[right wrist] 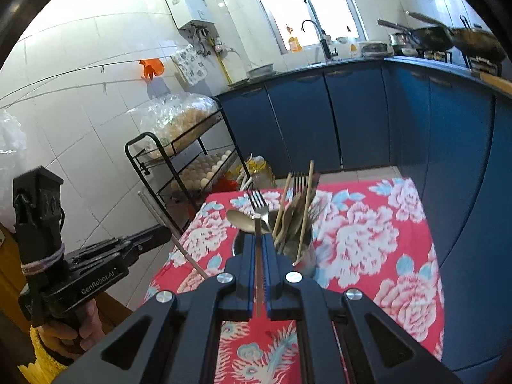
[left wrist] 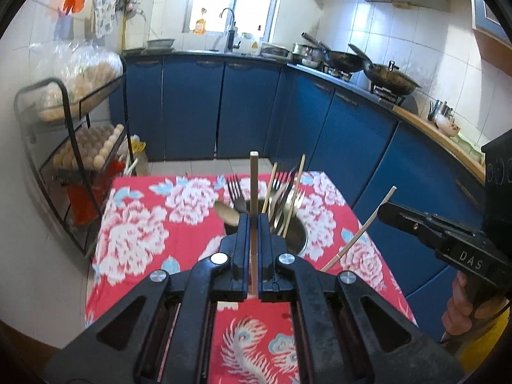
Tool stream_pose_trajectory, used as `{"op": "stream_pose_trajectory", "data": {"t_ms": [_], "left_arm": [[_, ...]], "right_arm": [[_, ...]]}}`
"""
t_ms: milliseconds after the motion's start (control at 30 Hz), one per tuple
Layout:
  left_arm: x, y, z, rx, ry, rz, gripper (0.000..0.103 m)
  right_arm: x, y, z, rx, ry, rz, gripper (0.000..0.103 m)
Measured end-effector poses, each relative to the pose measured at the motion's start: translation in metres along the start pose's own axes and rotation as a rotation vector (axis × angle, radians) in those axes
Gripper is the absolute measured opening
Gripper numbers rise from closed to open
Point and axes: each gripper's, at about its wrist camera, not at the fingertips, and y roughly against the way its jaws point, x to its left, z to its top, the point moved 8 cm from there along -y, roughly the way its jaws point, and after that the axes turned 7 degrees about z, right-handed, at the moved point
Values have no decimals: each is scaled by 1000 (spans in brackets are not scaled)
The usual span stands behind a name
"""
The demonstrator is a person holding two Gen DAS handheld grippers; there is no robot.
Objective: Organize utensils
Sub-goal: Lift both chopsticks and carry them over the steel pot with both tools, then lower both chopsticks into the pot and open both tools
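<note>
Chopsticks fill both claws above the red floral counter [left wrist: 134, 224]. Left claw [left wrist: 254, 220] is clenched on 1 wooden chopstick [left wrist: 253, 185], which stands nearly upright at the centre of the left wrist view, its square tip rising past the fingertips and its lower end showing between the pads. Right claw [right wrist: 260, 240] is clenched on a second chopstick [right wrist: 259, 275], seen in its own view as a thin strip running up between the blue-edged pads; in the left wrist view that same stick [left wrist: 361, 233] slants from lower centre toward the right edge, where the black claw body enters the frame.

Just beyond both claws, at the middle of each view, a steel utensil cup [left wrist: 297, 240] stands on the cloth, holding forks [left wrist: 235, 188], a spoon [right wrist: 244, 220] and more chopsticks [right wrist: 305, 211], all leaning outward. Neither gripped stick touches the cup.

A black wire rack [left wrist: 67, 118] with egg trays and bagged bread sits at the left of the frame, against the tiled wall. Blue cabinets [left wrist: 192, 105] curve across the background, with woks [left wrist: 390, 78] on the stove at upper right.
</note>
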Motion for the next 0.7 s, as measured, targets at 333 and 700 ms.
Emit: {"op": "stream_pose_trajectory", "data": {"t_ms": [333,700], "left_arm": [[-10,-18,37,-37,-36,-1,0],[-4,-71,24,51,-7,17,0]], "right_arm": [[-11,-14,39,-26,29,-44,6],[-29,-37,59,-14,5,-49,6]]}}
